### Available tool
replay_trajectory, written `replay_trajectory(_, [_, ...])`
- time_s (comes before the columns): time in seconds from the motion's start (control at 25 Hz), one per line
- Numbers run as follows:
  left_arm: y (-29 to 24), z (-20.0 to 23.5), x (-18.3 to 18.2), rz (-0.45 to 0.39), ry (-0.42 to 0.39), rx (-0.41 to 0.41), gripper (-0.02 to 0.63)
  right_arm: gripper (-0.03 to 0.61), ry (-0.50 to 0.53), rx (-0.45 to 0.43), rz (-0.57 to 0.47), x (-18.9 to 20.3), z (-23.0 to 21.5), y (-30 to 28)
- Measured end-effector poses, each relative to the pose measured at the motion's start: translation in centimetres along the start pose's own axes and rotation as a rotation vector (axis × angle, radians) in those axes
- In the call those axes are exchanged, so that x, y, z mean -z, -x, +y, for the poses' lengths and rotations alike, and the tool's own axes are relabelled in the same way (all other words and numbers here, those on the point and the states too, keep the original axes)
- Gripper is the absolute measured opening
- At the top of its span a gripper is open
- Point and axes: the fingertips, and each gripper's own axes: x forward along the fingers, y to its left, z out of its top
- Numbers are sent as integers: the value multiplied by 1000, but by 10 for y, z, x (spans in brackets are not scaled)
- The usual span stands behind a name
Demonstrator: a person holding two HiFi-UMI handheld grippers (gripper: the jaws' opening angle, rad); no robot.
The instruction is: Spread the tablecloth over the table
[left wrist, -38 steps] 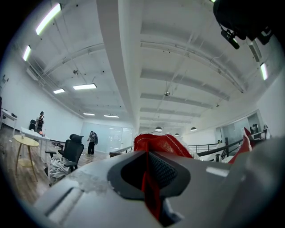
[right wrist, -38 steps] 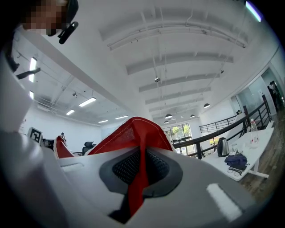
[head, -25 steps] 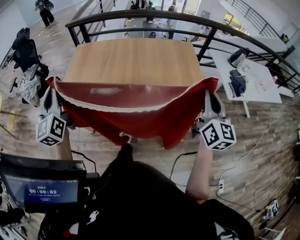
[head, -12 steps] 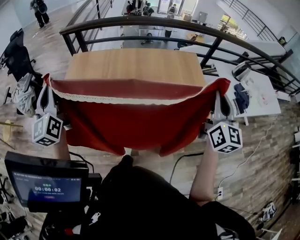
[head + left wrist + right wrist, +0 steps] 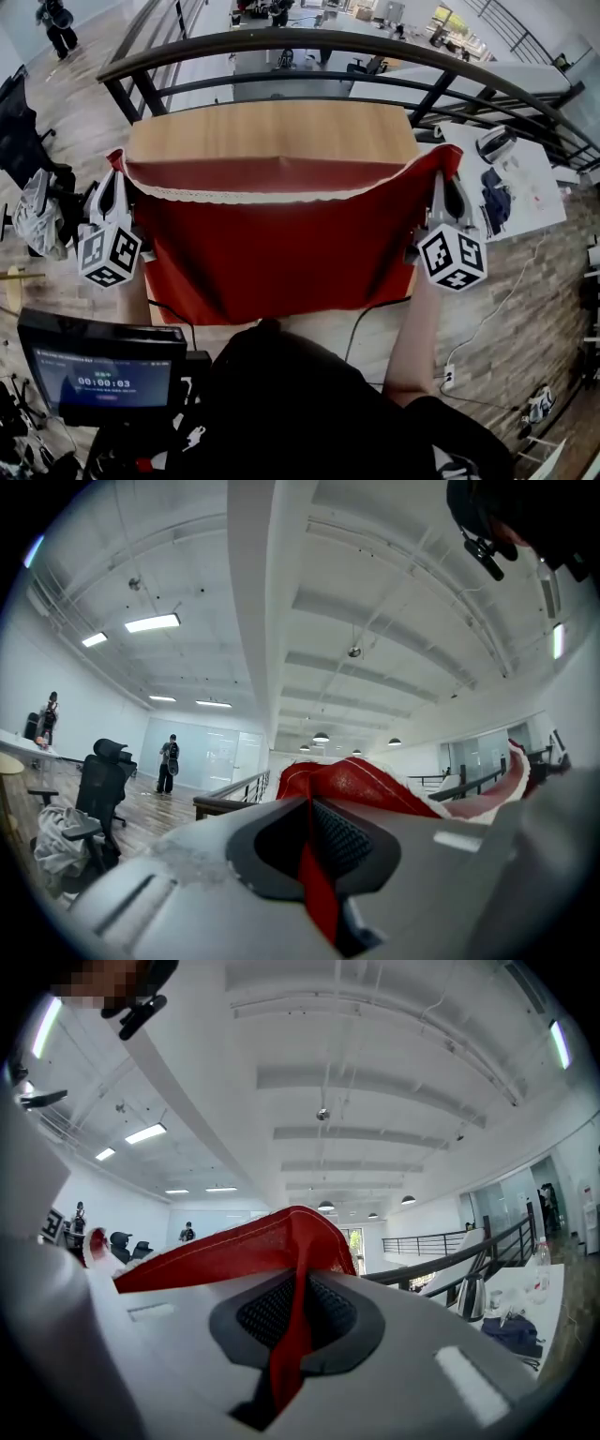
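Observation:
A red tablecloth (image 5: pixel 272 248) with a white lace edge hangs stretched between my two grippers above the near part of the wooden table (image 5: pixel 272 131). My left gripper (image 5: pixel 115 178) is shut on the cloth's left corner (image 5: pixel 314 855), pinched between its jaws in the left gripper view. On the other side, my right gripper (image 5: pixel 446 183) is shut on the right corner (image 5: pixel 295 1316). The cloth's leading edge covers the near strip of the tabletop and sags a little in the middle. Its lower part hangs down in front of the person.
A dark curved railing (image 5: pixel 281 47) runs just behind the table. A white desk (image 5: pixel 525 178) with a kettle and clutter stands to the right. An office chair with cloth on it (image 5: pixel 37 202) is at the left. A screen (image 5: pixel 98 370) sits low at the left.
Both grippers have carried the cloth away from the person and over the table's near edge. The cloth is now pulled tauter and covers the near strip of the tabletop.

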Motion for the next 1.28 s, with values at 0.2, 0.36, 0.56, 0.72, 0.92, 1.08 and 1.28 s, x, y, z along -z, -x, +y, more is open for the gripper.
replay_trajectory(0.2, [-48, 6, 12, 27, 21, 57, 17, 17, 6, 67, 12, 5, -5, -35])
replay_trajectory(0.36, [-117, 17, 41, 68, 54, 74, 17, 17, 3, 98, 32, 25, -8, -96])
replay_trajectory(0.56, [-158, 21, 55, 99, 32, 73, 17, 17, 7, 101, 53, 35, -5, -135])
replay_trajectory(0.72, [-189, 14, 67, 111, -4, 57, 17, 15, 26, 87, 71, 49, -20, -171])
replay_trajectory(0.92, [-230, 13, 96, 172, -65, 37, 17, 14, 36, 38, 133, 94, -36, -227])
replay_trajectory(1.08, [-270, 35, 127, 223, -58, -9, 17, 14, 37, 39, 157, 120, -52, -272])
replay_trajectory(1.28, [-337, 52, 181, 289, -151, -32, 17, 14, 132, 61, 209, 172, -62, -349])
